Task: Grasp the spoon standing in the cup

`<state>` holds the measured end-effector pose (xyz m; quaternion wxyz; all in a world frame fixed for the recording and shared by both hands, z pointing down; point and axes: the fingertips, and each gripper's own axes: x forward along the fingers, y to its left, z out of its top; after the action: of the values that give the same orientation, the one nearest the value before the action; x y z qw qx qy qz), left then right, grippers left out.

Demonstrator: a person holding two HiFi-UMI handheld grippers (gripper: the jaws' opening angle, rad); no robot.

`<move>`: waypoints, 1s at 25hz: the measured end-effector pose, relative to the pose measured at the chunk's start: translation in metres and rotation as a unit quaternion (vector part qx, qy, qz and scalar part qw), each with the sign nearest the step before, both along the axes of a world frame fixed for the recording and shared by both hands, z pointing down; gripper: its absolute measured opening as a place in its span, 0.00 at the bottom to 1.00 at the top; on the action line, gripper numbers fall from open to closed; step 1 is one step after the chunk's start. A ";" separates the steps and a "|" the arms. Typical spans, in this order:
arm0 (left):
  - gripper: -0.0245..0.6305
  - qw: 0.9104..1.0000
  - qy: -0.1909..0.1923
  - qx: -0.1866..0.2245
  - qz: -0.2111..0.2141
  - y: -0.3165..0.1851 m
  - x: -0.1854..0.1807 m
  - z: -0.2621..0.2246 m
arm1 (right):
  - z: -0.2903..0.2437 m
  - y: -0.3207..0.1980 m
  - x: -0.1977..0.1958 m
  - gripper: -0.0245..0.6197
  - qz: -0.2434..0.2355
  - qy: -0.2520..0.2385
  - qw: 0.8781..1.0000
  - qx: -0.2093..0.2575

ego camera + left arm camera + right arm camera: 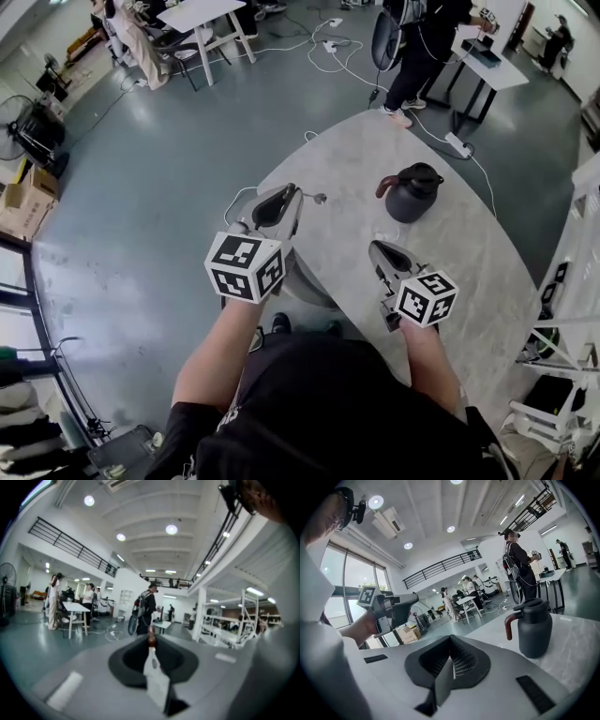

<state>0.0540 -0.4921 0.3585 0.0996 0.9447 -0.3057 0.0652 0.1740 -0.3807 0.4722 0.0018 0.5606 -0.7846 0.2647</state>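
Note:
My left gripper (298, 194) hovers over the left rim of the pale stone table (450, 272), its jaws shut on a thin spoon (317, 198) whose small bowl sticks out past the tips. In the left gripper view a narrow brownish end of the spoon (151, 638) stands up between the closed jaws of the left gripper (151, 645). My right gripper (373, 246) hangs lower, near the table's front, jaws shut and empty; they also meet with nothing between them in the right gripper view (450, 660). No cup shows in any view.
A dark grey jug (412, 192) with a brown handle stands mid-table, to the right of the left gripper, seen also as the jug (532, 627). On the floor beyond lie cables (328, 52); a person (422, 47) stands by a white desk (492, 66).

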 end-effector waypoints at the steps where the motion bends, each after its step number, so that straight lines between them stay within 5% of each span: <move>1: 0.11 1.000 0.001 0.006 -0.004 -0.002 -0.008 -0.005 | -0.006 -0.007 -0.004 0.03 -0.002 0.005 1.000 0.008; 11: 0.11 0.997 0.026 0.040 -0.054 -0.031 -0.091 -0.036 | -0.081 -0.030 -0.026 0.03 0.023 0.039 0.994 0.095; 25: 0.11 0.993 0.040 0.056 -0.099 -0.050 -0.145 -0.041 | -0.108 -0.014 -0.006 0.03 0.069 0.076 0.986 0.129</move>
<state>-0.0914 -0.5418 0.3177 0.0646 0.9157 -0.3966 -0.0004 0.1684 -0.3949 0.3644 -0.0284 0.6273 -0.7693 0.1175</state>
